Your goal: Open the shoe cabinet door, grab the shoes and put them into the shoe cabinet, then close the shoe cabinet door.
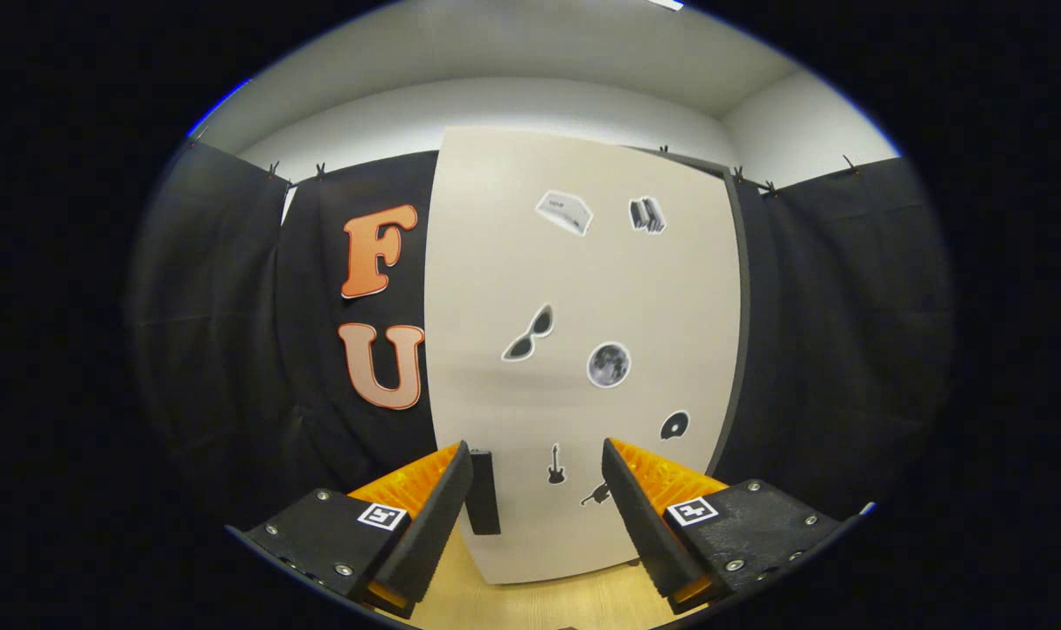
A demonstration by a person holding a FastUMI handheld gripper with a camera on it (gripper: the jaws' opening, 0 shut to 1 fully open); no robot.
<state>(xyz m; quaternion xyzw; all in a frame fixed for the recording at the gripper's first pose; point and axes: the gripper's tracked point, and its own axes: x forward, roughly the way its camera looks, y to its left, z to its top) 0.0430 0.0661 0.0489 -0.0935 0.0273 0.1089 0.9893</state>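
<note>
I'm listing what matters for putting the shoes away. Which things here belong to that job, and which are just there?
Job:
door, shut
handle, by the left finger
hand-held gripper, open, facing the door

Just there:
stickers on the door
floor

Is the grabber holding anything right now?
No, nothing. The gripper is open in front of the tall beige stickered cabinet door; its small dark handle sits untouched beside one finger.
</note>
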